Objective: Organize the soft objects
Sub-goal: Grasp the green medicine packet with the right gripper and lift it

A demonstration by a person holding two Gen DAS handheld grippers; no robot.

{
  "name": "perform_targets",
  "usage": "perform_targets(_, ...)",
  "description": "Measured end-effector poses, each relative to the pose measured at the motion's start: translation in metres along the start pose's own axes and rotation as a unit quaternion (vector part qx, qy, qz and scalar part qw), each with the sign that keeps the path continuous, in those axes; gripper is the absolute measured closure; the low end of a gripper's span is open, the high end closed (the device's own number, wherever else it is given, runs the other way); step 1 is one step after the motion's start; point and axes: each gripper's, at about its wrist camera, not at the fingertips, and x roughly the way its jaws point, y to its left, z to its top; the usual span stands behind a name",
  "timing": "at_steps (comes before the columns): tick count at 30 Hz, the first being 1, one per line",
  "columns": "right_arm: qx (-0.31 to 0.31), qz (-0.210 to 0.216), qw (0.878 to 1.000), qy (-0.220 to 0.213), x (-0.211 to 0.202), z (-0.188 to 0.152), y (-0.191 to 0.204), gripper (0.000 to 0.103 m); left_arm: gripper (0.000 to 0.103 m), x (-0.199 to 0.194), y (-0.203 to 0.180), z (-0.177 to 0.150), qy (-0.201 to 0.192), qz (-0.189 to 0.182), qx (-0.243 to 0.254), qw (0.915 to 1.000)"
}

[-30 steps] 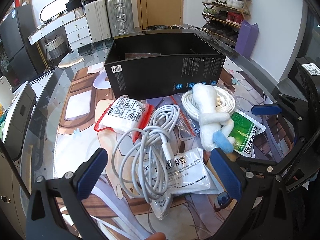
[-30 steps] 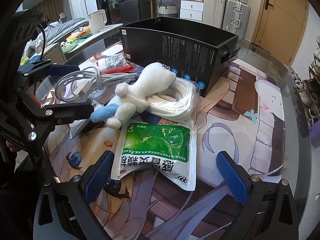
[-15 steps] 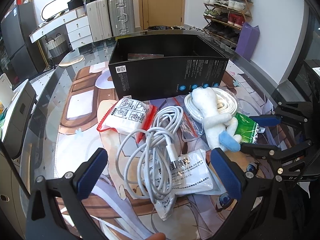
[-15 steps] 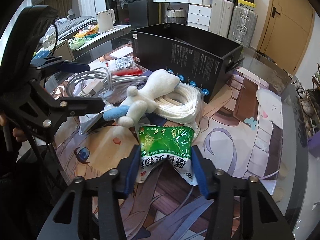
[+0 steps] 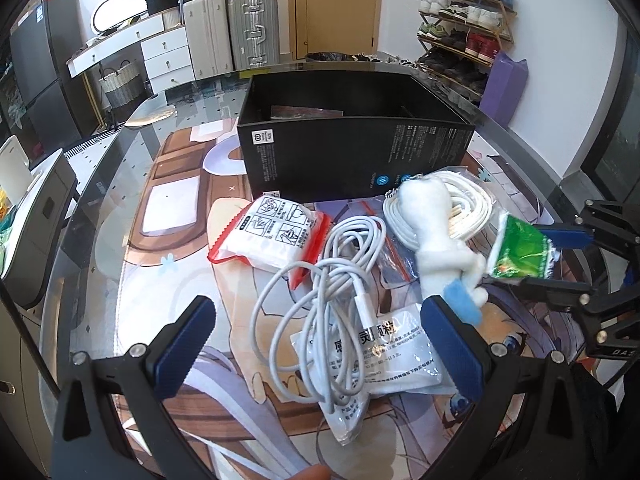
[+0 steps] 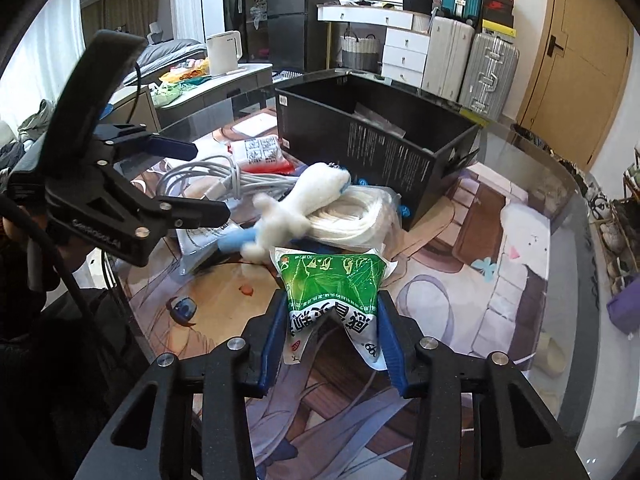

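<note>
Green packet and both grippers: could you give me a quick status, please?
Right gripper just closed on green packet, lifted off the table. Left gripper open, empty, over white cable. Plush toy lies between packet and black box.

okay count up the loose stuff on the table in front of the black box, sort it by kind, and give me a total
Sachets and packets: 3 – green sachet in the right claw, clear-white sachet, red-edged packet
Cable bundles: 2 – grey-white cable, bagged white cord coil
Plush toys: 1 – white plush toy
Zip bags: 1 – clear red-striped zip bag
Total: 7
</note>
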Motion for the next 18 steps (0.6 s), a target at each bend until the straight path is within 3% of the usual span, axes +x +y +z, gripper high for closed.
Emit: perform_targets(18, 0.011, -0.011, 0.999, -0.032, -0.015, 0.003, -0.01, 0.06, 0.001, 0.01, 0.01, -0.001, 0.004, 0.014, -0.016, 0.9998)
